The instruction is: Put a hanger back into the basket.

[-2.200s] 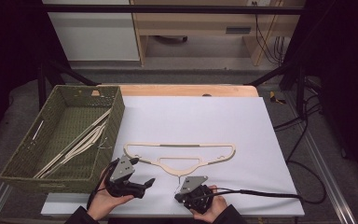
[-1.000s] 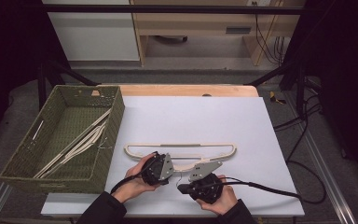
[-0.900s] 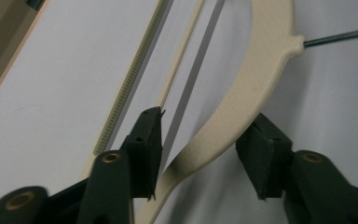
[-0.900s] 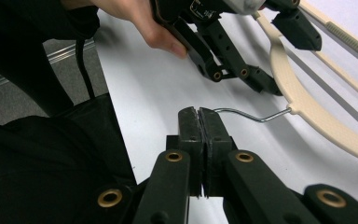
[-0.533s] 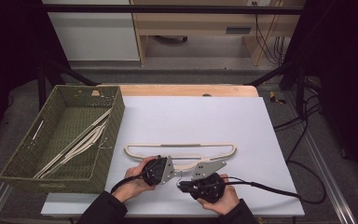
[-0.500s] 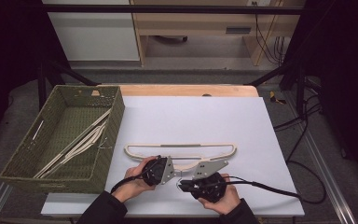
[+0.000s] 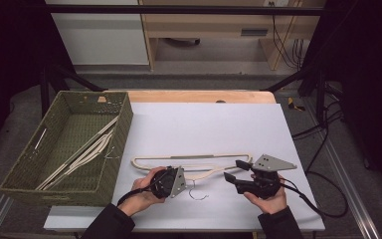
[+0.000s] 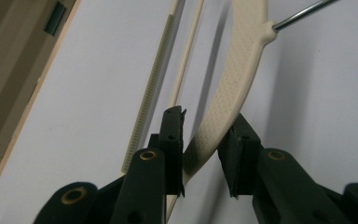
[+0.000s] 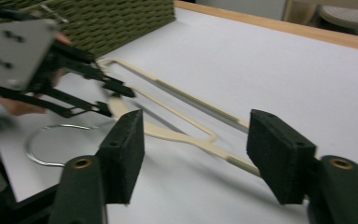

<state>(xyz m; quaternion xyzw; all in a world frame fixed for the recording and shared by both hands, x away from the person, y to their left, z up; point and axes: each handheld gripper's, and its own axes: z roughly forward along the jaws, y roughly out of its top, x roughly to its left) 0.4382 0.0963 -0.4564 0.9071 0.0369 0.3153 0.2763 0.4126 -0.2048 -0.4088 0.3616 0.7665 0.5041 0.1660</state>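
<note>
A cream plastic hanger [image 7: 194, 157] with a wire hook [image 7: 195, 191] lies flat on the white table, hook toward the person. My left gripper [image 7: 179, 178] has just been closing. In the left gripper view its pads [image 8: 175, 149] press on the textured arm of the hanger [image 8: 242, 70] near the hook's neck. My right gripper [image 7: 235, 171] sits off the hanger's right part. Its jaws have just been opening and stand wide apart [image 9: 200, 140] with nothing between the pads. The hanger [image 9: 186, 100] and the left gripper [image 9: 119, 100] lie beyond them.
A green woven basket [image 7: 122, 129] stands at the table's left and holds several cream hangers. A wooden strip edges the table's far side [image 7: 199, 95]. The right gripper's cable [image 7: 323, 199] trails over the table's right front corner.
The right gripper has let go, opened its jaws and moved to the right, away from the hanger's middle. The left gripper stayed put and closed onto the hanger's arm.
</note>
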